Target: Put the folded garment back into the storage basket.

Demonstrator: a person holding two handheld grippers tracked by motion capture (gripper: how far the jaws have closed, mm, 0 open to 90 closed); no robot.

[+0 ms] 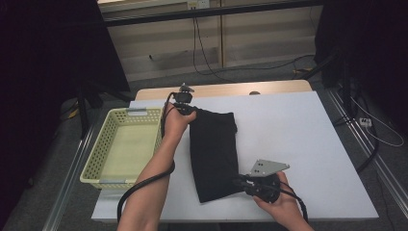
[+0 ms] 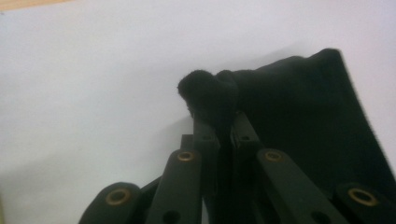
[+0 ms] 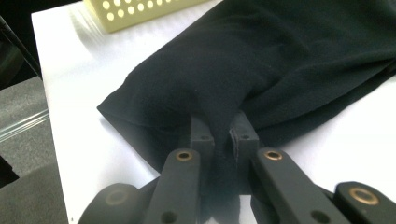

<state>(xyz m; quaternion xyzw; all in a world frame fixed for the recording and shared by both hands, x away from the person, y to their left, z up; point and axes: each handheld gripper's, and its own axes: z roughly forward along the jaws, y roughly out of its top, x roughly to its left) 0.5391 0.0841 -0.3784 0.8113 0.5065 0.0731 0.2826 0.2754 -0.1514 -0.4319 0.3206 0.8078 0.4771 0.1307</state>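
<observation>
We see a folded black fabric garment (image 1: pixel 214 154) lying on the white table top (image 1: pixel 298 144), stretched from about 11 o'clock near the far edge toward 6 o'clock near the front edge. Our left gripper (image 1: pixel 184 107) sits at the cloth's far corner, and in the left gripper view its jaws are pressed together on a small bunched tuft of the black fabric (image 2: pixel 208 95). Our right gripper (image 1: pixel 242 183) meets the cloth's near end at about 5 o'clock; in the right gripper view its jaws pinch a fold of the dark cloth (image 3: pixel 224 116) between them. A pale yellow perforated plastic basket (image 1: pixel 96 163) stands at 9 o'clock, just beside the garment, on the table's left edge.
</observation>
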